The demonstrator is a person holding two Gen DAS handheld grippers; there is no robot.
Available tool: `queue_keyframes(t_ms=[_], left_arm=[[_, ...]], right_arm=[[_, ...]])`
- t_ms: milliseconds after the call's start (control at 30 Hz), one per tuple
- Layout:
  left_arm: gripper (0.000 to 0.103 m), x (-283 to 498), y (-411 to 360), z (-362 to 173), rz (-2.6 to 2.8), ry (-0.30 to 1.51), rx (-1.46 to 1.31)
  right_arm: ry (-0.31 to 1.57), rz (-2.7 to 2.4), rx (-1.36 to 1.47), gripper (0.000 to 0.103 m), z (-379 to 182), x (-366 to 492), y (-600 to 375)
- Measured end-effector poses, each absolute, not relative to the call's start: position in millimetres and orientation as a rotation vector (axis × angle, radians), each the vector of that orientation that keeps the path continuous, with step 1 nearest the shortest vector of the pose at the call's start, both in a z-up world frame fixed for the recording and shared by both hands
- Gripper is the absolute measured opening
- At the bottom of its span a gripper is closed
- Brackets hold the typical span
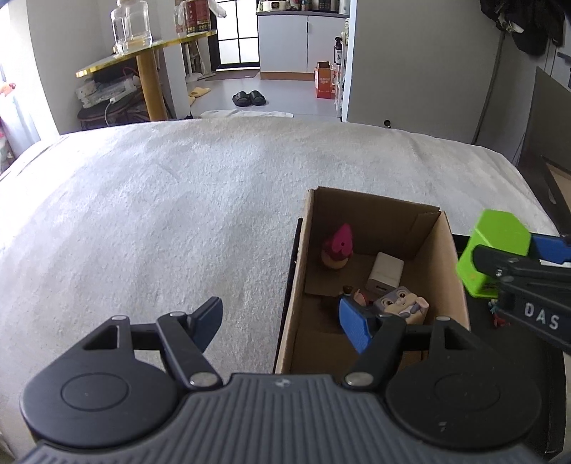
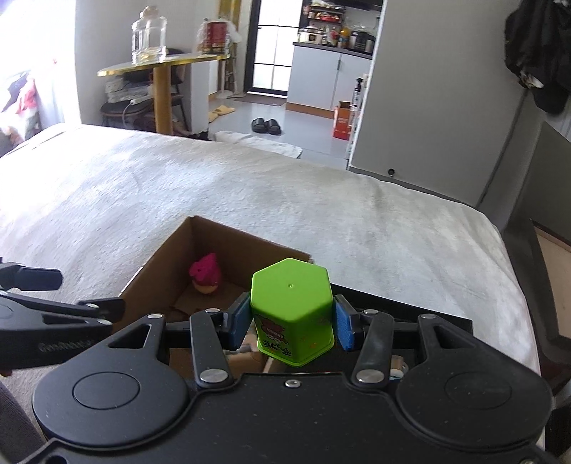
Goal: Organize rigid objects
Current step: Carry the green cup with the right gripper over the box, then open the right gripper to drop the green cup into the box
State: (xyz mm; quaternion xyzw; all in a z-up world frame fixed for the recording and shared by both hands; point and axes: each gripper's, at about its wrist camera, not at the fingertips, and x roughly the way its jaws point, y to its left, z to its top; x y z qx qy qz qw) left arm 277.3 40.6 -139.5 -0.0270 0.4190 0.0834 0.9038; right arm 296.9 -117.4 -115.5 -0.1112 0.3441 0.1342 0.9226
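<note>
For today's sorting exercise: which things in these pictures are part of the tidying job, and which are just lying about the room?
Part of the job:
green tub, held in the right gripper
cardboard box
pink toy, white charger, rabbit figure inside it
left gripper, open

Lying about:
black slippers
glass jar
orange carton

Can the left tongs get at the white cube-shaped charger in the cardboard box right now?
Probably yes: the left tongs are open and empty, the cardboard box is open-topped, and the white charger lies uncovered.
</note>
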Motion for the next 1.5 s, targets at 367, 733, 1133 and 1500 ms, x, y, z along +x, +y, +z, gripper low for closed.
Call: queue_keyframes(t_ms=[367,733,1133,1500], left_arm=[[0.04,281,51,-163,0.143,0.875,-0.142],[0.017,289,53,-178,0.122,0.886,-0.149],[0.01,293,54,-185,0.112,0.885,-0.152],[0.009,292,52,-180,0.123,0.899,-0.146]], right_arm=[[0.727,0.315,-0.3,0.048,-127,301,-88],[0.746,0.356,-0.368,0.048,-142,308,-67],[0.743,0.362,-0.402,0.053,-147,310,-62],[0.719,0.323,-0.399,0.057,-134,293,-74]])
